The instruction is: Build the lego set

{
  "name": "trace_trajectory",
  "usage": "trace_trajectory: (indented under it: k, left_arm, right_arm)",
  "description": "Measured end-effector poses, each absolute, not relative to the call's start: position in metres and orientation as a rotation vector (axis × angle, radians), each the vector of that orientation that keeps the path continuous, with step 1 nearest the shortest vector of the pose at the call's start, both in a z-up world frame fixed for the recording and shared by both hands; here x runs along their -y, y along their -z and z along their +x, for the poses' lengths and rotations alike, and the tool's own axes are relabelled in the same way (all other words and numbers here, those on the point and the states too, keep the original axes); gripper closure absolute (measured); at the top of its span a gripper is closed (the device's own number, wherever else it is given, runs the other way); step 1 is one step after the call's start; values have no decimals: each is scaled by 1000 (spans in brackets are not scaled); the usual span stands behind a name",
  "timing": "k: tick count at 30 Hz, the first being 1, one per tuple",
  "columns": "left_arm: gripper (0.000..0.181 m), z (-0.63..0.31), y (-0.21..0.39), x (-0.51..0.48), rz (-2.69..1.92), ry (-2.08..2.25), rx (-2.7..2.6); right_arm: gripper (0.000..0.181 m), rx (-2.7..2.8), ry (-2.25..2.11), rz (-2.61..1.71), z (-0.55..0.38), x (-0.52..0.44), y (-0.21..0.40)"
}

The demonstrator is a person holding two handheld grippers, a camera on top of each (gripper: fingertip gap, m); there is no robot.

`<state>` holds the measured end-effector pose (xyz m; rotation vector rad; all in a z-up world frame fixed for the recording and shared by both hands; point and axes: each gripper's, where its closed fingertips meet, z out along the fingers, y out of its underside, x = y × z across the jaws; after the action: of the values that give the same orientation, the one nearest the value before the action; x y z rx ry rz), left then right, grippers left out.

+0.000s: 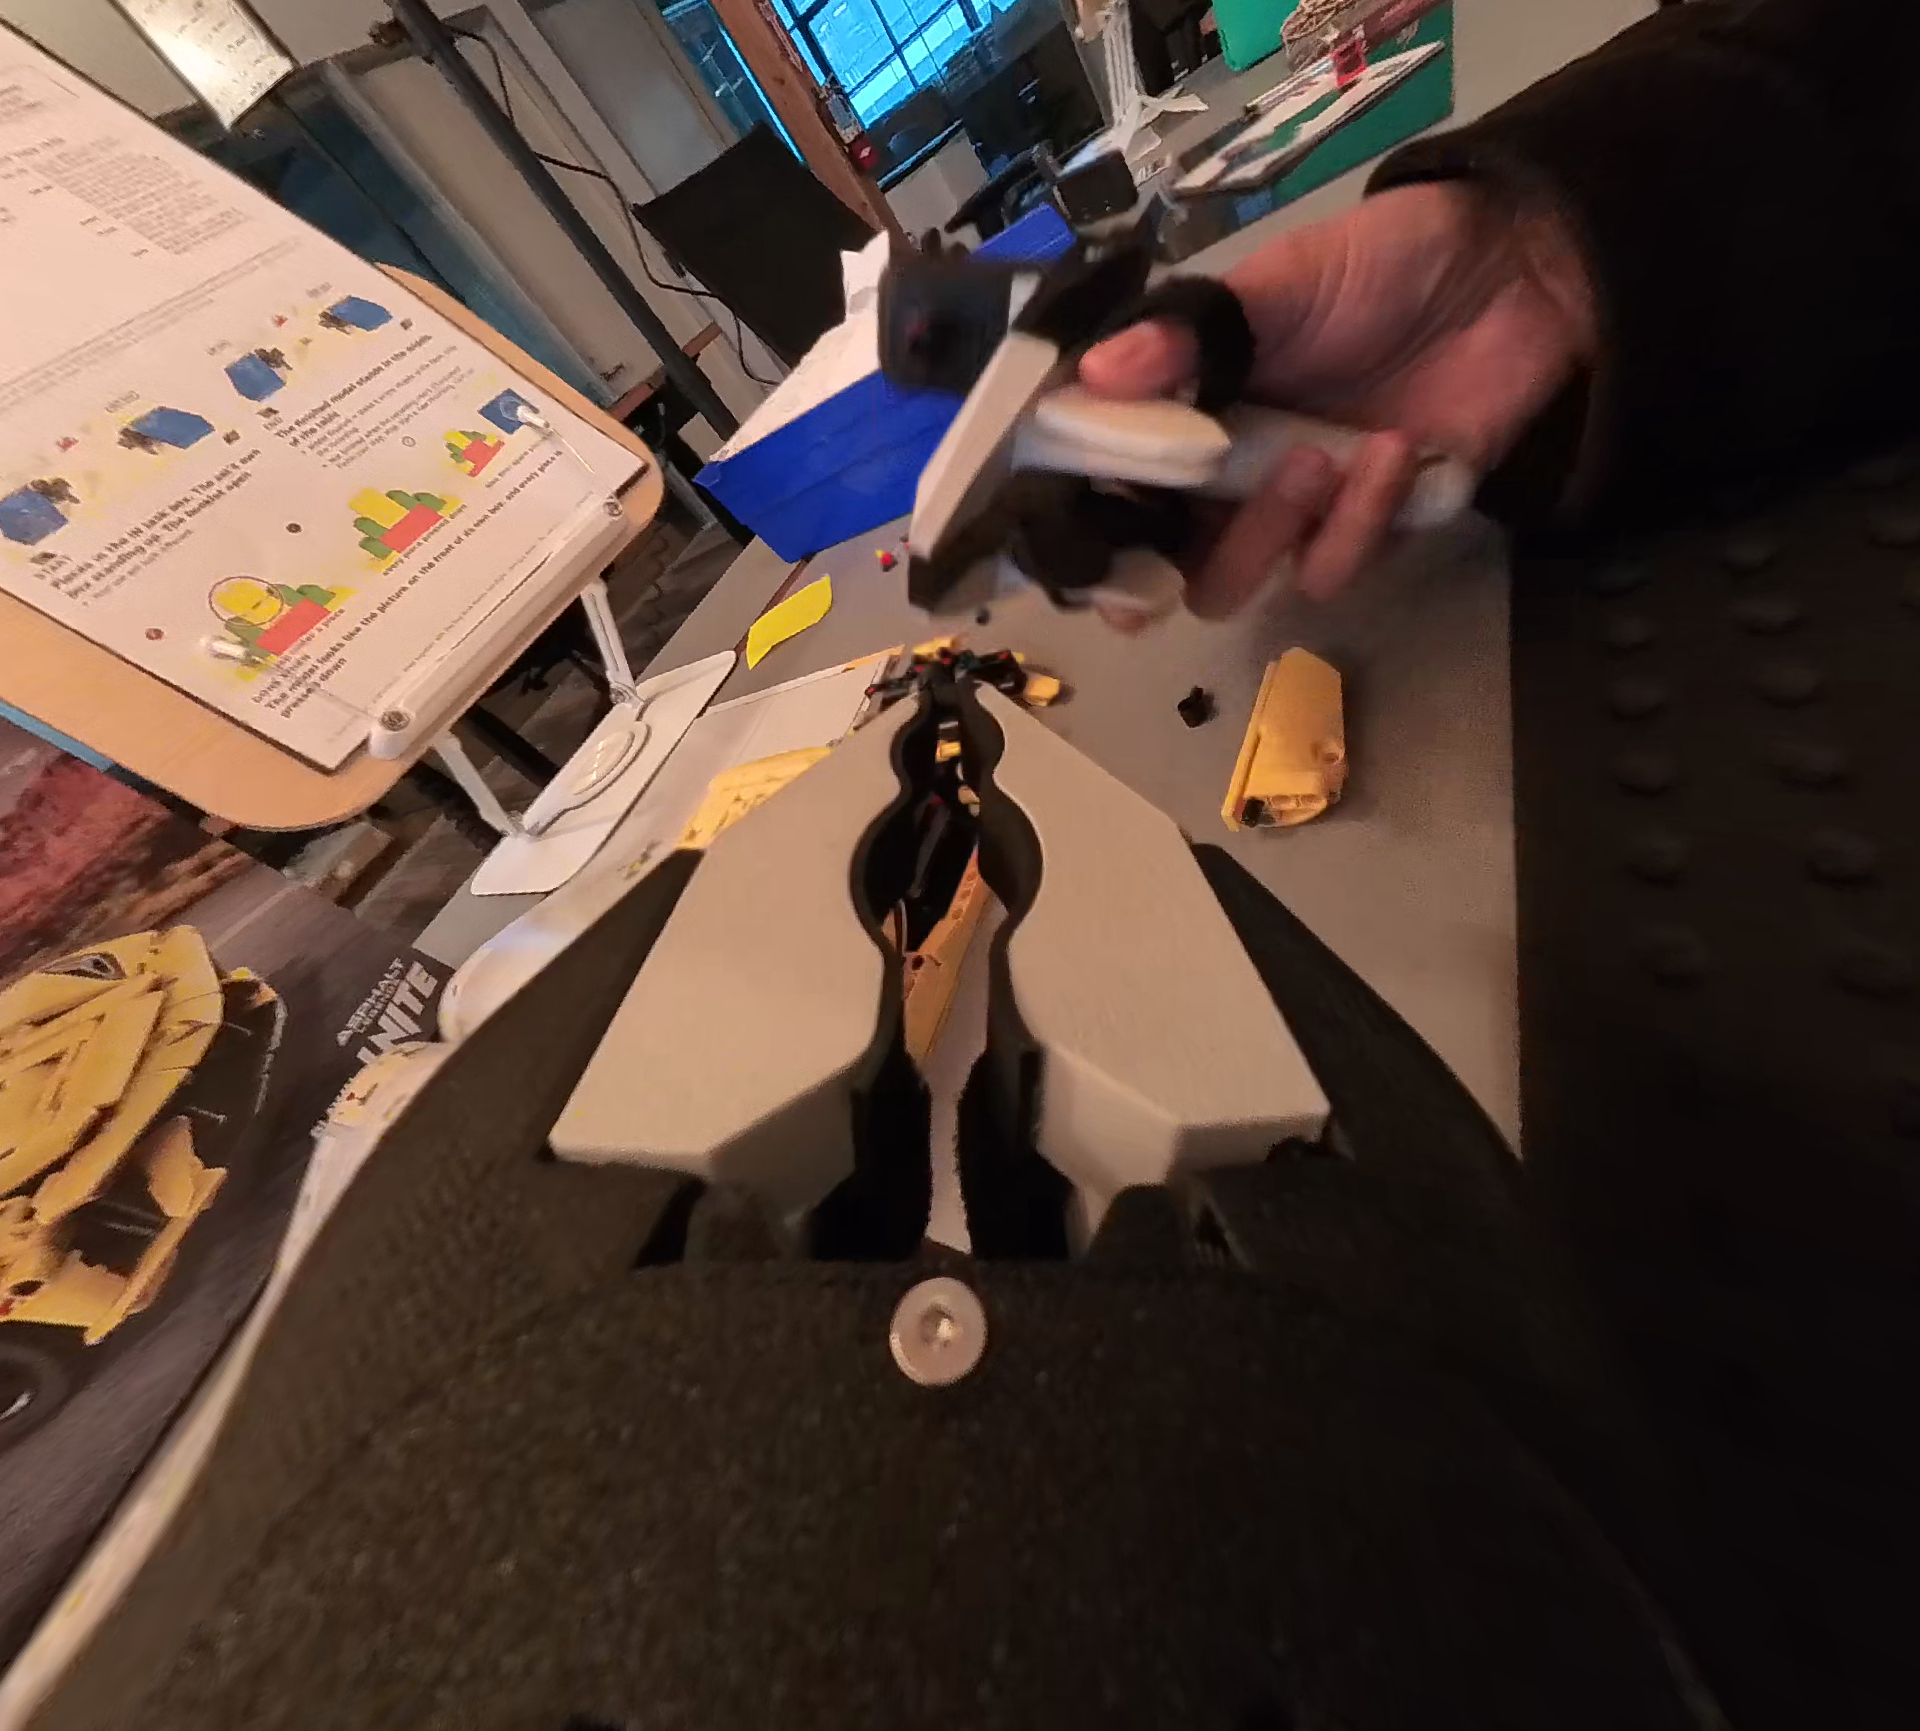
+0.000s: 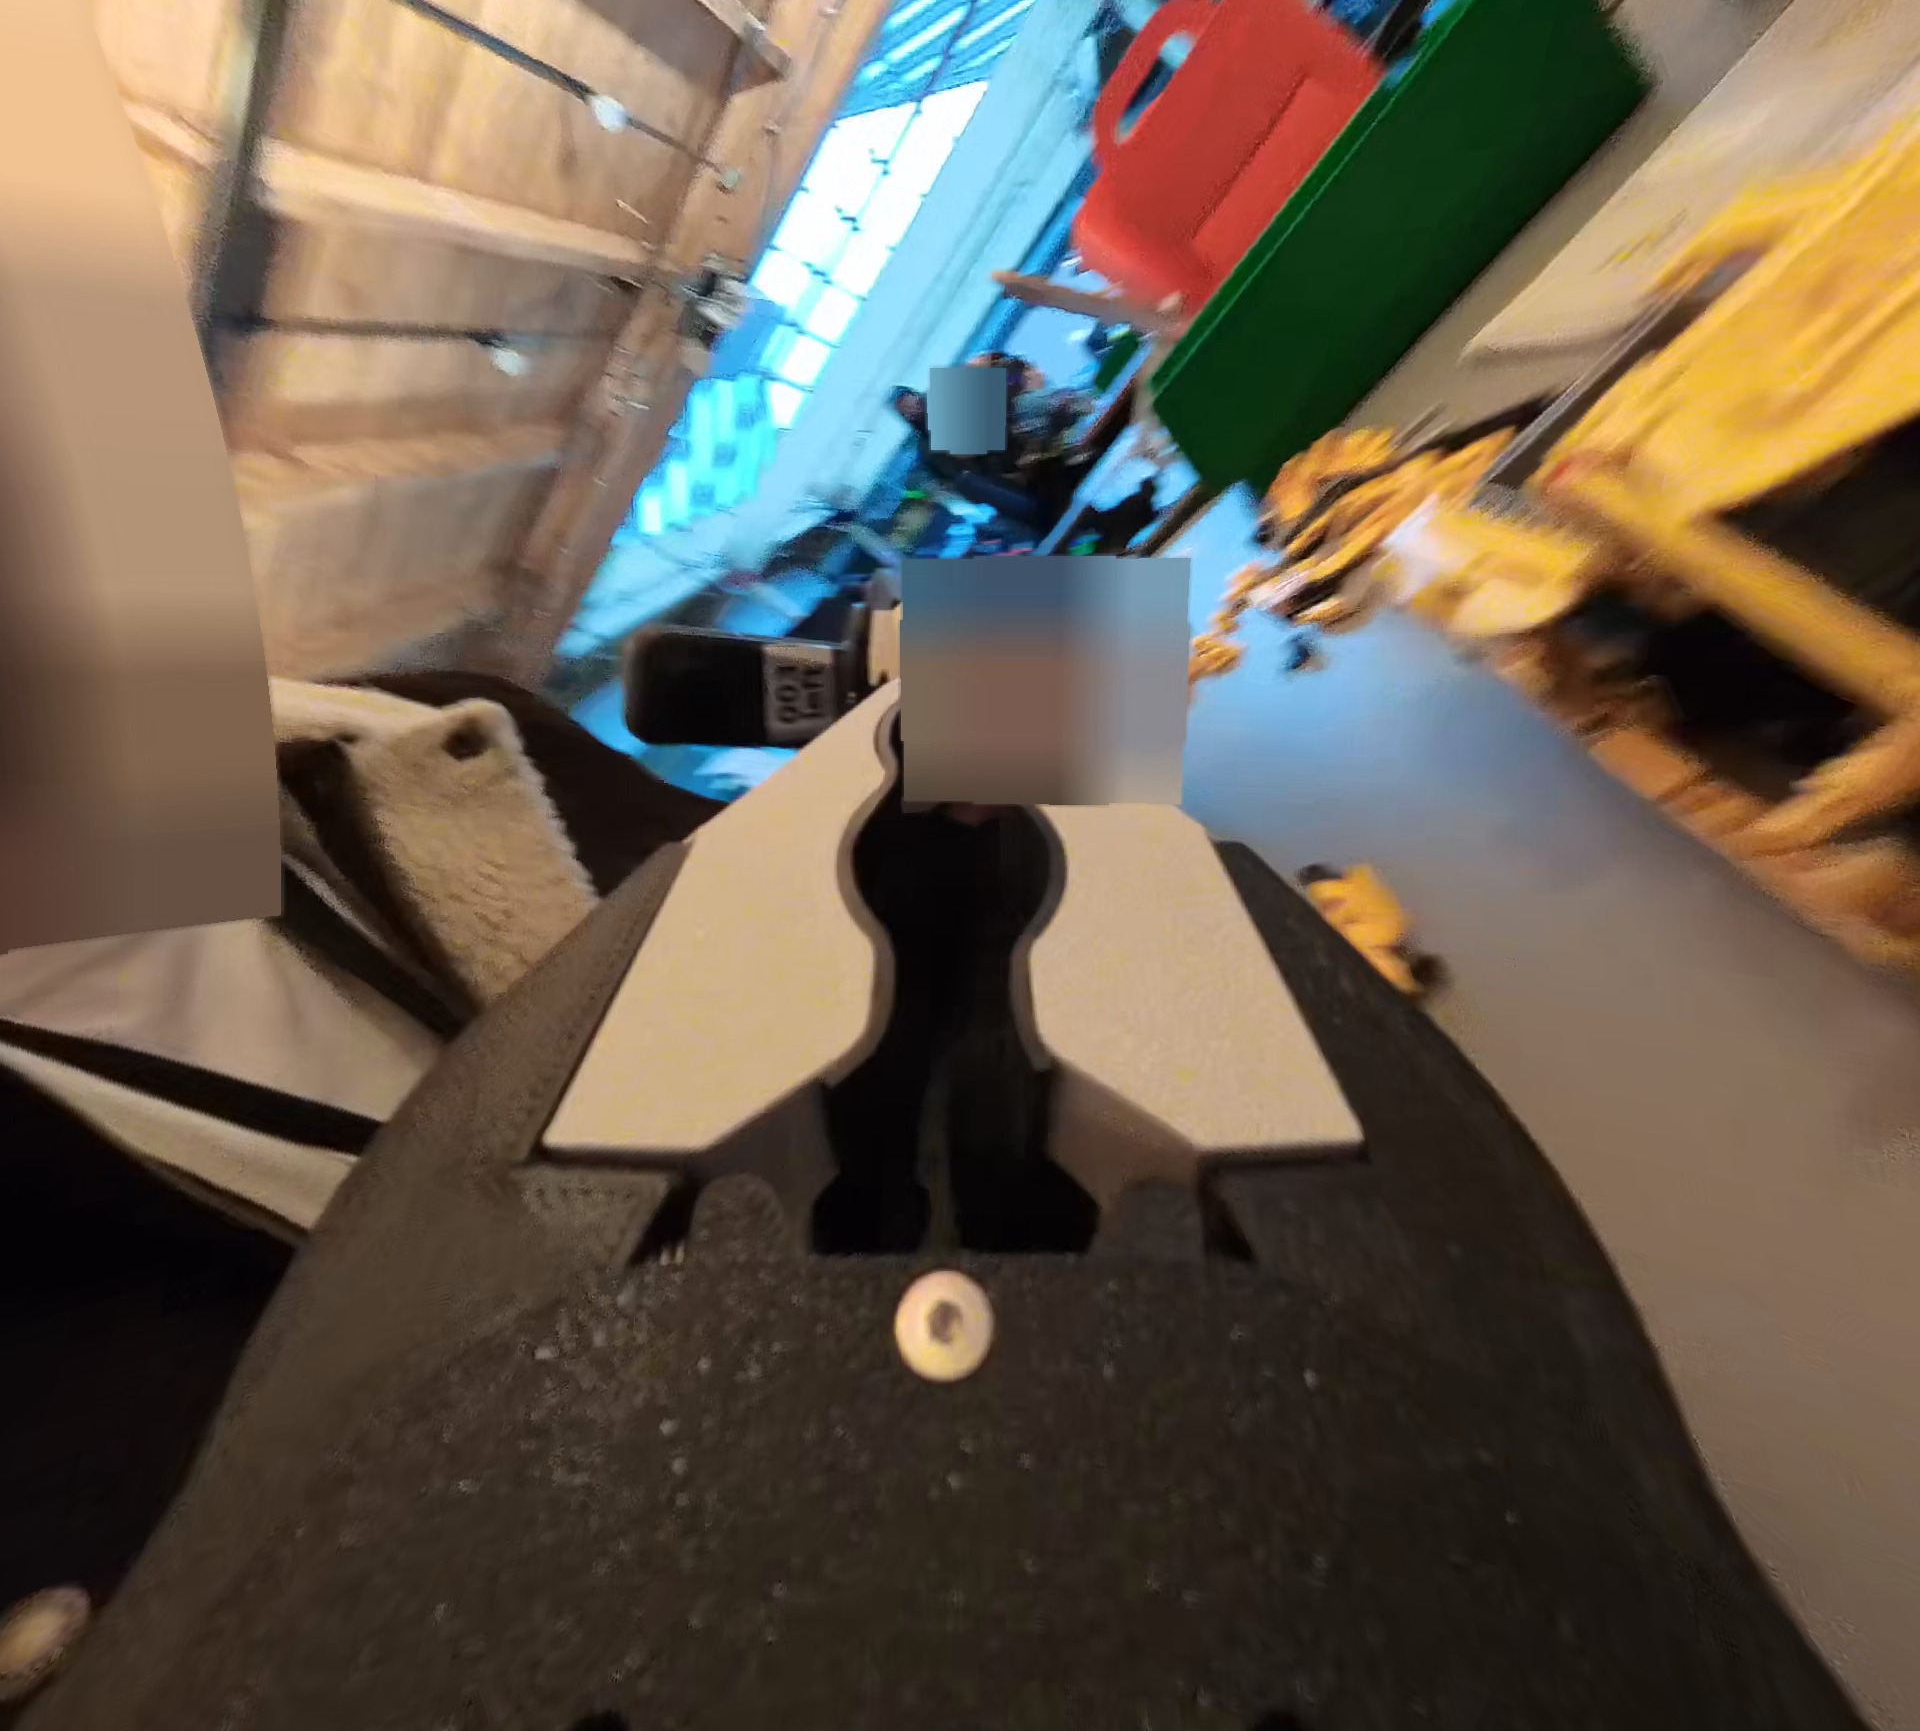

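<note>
A: Left gripper (image 1: 948,705) first, quick. State?

B: Its jaws were nearly together, pinched on a black-and-yellow lego sub-assembly (image 1: 940,860) that ran up the slot between the fingers, with black and red bits sticking out past the tips. It was held over the grey table (image 1: 1382,902).

A: How would it handle?

B: My judgement: light, rigid plastic, but pins and thin beams can pop apart if squeezed or twisted. Grip the long yellow beam, not the small black connectors at the end.

A: Next out?

B: A loose yellow panel piece (image 1: 1288,751) lay flat on the table just right of the tips, with a tiny black pin (image 1: 1195,705) beside it. The panel was smooth, probably slippery; take it across its narrow sides. The pin could roll, so it needs a fine pinch.

A: Right gripper?

B: In the left wrist view the right gripper (image 1: 940,585) hung above the table, held by a hand (image 1: 1382,382) and blurred. In its own view the tips were covered by a mosaic patch, so I couldn't tell how open it was or whether it held anything.

A: Far stuff?

B: An instruction sheet on a stand (image 1: 312,455) was at the left, the set's box (image 1: 125,1110) below it, and a blue bin (image 1: 831,455) behind. The right wrist view showed more blurred yellow parts (image 2: 1351,476) scattered farther off on the table.
</note>
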<state>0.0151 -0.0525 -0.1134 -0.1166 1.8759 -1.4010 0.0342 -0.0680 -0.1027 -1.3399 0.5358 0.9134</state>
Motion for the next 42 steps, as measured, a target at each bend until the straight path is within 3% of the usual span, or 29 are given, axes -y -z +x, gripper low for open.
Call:
trace_trajectory:
  k: [4, 7, 10, 19, 22, 24, 30, 34, 42]
  left_arm:
    - [179, 17, 110, 47, -192, 1492, -1899]
    - [178, 18, 111, 47, -241, 1536, -1930]
    - [178, 17, 114, 48, -249, 1544, -1954]
    - [178, 15, 125, 54, -210, 1487, -2004]
    - [178, 14, 123, 54, -210, 1503, -1993]
    - [178, 13, 118, 54, -206, 1528, -1965]
    - [178, 8, 100, 57, -167, 1584, -1868]
    - [179, 4, 97, 58, -146, 1597, -1856]
    - [179, 8, 93, 54, -158, 1574, -1826]
  right_arm:
    - [167, -395, -268, -1767, 69, 125, 135]
    - [160, -187, -40, -2071, 62, 153, 181]
    - [162, -84, 2, -2211, 54, 157, 213]
    - [162, 2, 94, -2330, 54, 148, 229]
    - [175, -20, 110, -2335, 57, 144, 231]
    - [175, -64, 155, -2300, 63, 137, 219]
    - [176, -403, -298, -1460, 49, 61, 79]
    - [176, -407, -558, -1370, 18, 31, 80]
    - [175, -396, -542, -1371, 17, 29, 83]
